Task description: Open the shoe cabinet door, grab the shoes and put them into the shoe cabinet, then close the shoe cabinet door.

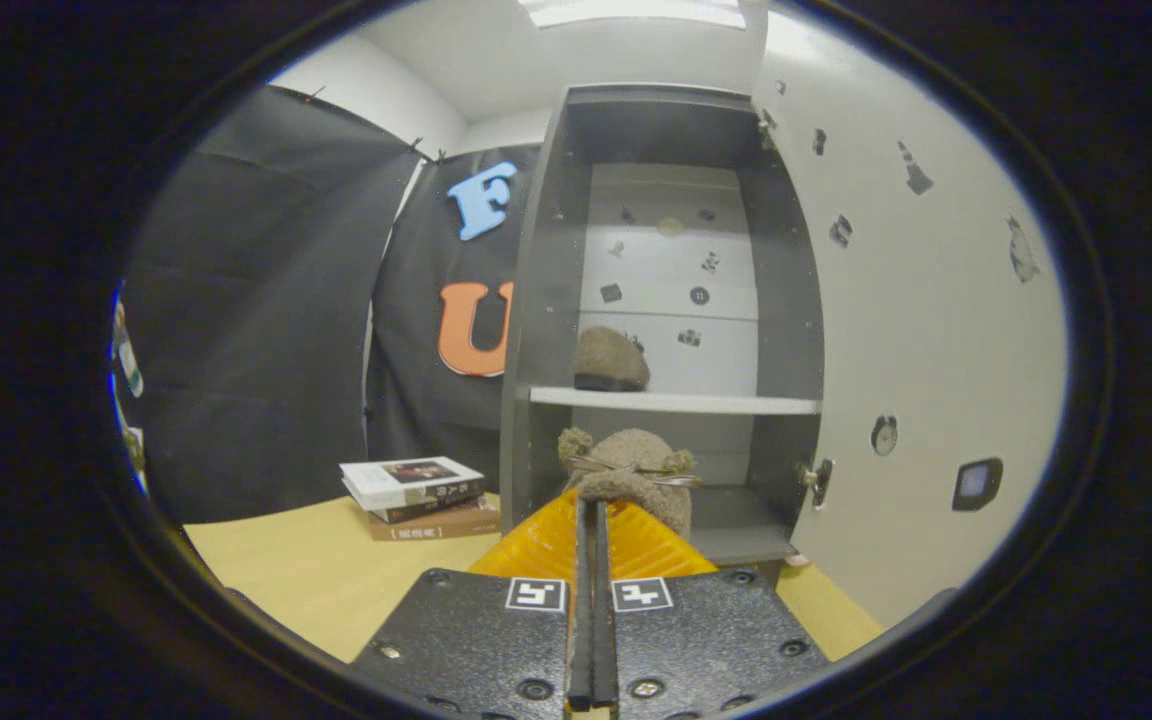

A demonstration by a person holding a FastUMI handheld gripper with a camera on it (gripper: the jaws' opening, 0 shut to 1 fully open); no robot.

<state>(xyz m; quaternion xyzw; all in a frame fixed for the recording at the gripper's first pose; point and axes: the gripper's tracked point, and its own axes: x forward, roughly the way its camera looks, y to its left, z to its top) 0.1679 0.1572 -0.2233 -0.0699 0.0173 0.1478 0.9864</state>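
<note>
Gripper (pixel 591 505) fingers pinch brown shoe (pixel 636 470) at open cabinet (pixel 536 300); book (pixel 414 480) text unreadable

I see even, fairly bright light from a ceiling panel (pixel 636 10) overhead, which is blown out to white. The open cabinet door (pixel 916 330) reflects it as soft glare. The cabinet interior (pixel 676 130) sits in shadow near its top. Fisheye distortion bends straight edges outward. Detail softens toward the rim, possibly from lens blur.
</note>
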